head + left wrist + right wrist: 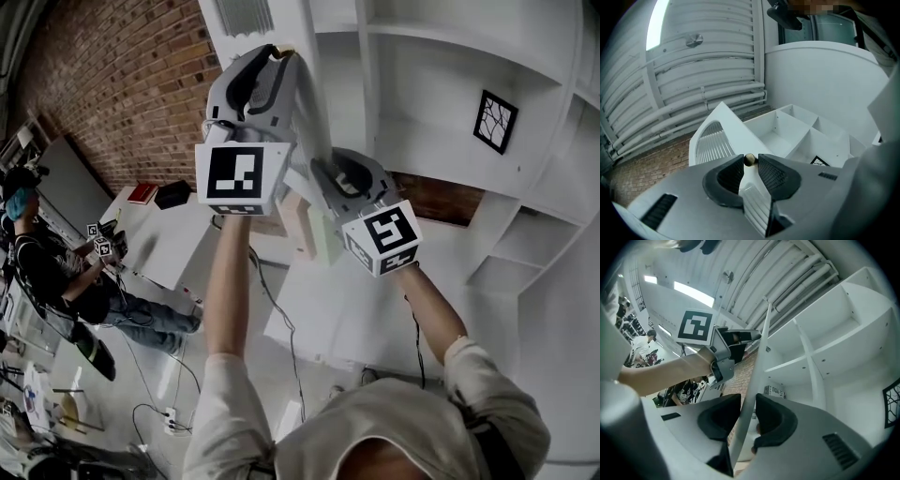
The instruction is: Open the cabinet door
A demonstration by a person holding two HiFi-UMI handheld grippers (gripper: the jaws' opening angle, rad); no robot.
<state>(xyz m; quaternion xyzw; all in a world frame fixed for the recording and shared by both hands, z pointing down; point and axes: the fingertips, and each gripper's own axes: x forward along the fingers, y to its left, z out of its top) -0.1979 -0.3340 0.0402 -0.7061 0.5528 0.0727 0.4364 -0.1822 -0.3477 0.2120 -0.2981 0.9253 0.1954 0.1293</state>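
Observation:
In the head view the white cabinet door (314,103) stands edge-on, swung out from the open shelved cabinet (450,84). My left gripper (281,52) is high on the door's edge. In the left gripper view its tips (750,161) flank a small brass knob (749,159) on the louvred door (722,126), and a sliver of gap shows beside the knob. My right gripper (319,169) is lower on the same edge. In the right gripper view its jaws (747,401) are shut on the door's edge (761,348), with both pads against the panel.
A framed picture (494,120) hangs inside the cabinet. A brick wall (122,84) runs at the left. A person (56,272) sits at the lower left beside a white table (159,234). Cables trail over the floor (281,319).

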